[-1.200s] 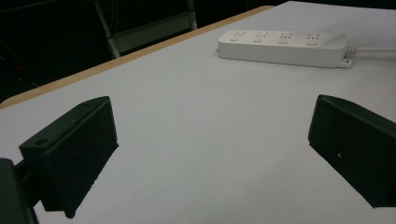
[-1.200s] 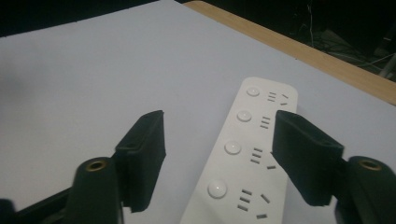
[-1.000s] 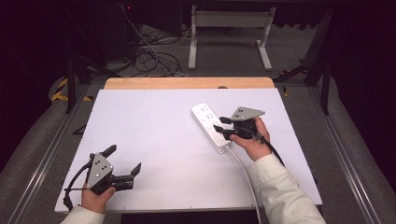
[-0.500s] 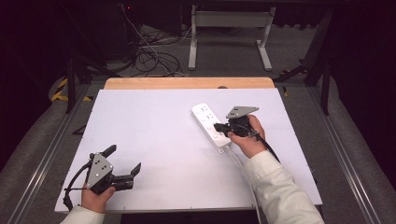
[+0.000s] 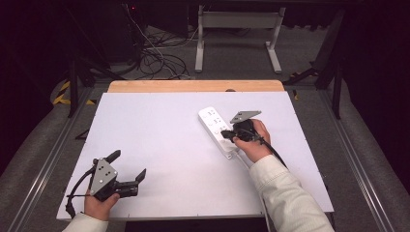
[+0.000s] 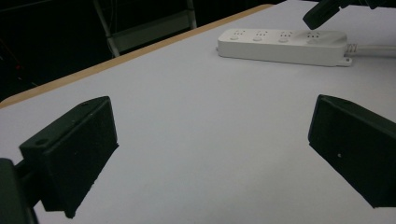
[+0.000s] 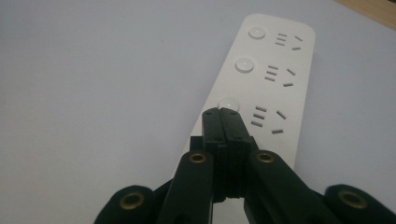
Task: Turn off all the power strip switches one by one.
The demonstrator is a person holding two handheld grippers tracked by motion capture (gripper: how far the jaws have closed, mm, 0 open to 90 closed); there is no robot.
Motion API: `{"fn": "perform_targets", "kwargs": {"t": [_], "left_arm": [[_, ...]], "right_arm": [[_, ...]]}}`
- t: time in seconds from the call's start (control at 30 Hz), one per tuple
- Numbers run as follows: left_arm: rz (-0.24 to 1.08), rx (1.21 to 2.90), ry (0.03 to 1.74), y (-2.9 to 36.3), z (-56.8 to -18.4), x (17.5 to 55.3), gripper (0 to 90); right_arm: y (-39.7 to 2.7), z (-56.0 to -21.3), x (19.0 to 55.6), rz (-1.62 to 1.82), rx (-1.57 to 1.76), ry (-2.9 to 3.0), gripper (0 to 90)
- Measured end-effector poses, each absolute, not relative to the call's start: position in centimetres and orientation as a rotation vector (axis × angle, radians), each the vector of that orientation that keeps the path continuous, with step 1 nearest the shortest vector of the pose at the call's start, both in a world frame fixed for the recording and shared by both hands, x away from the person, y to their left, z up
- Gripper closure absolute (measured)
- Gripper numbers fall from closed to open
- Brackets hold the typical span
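My right tongs [image 7: 222, 113] clenched, tips at a power strip [image 5: 218, 130] button, right of table [image 5: 159, 125] centre. Left tongs [image 5: 126, 166] released, empty, near-left corner.

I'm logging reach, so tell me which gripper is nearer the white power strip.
Right. The right gripper is over the power strip, jaws shut, tips at one of its round buttons. The left gripper sits open at the table's near left corner, far from it.

High cam looks down; gripper cams low, share power strip [image 5: 218, 131].
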State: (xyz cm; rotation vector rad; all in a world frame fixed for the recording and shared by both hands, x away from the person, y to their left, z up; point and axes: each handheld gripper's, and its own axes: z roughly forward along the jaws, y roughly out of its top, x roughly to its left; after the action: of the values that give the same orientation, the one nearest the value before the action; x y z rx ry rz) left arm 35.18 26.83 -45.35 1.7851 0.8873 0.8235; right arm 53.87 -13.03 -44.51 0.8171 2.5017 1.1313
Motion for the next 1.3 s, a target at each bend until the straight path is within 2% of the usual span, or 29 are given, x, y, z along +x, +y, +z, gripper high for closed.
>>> {"fn": "perform_targets", "kwargs": {"t": [1.3], "left_arm": [[0.825, 1.792, 0.889, 26.8, -45.4, 35.2, 1.7]], "right_arm": [[-12.4, -45.6, 53.8, 1.064, 0.89, 2.551, 90.0]]}}
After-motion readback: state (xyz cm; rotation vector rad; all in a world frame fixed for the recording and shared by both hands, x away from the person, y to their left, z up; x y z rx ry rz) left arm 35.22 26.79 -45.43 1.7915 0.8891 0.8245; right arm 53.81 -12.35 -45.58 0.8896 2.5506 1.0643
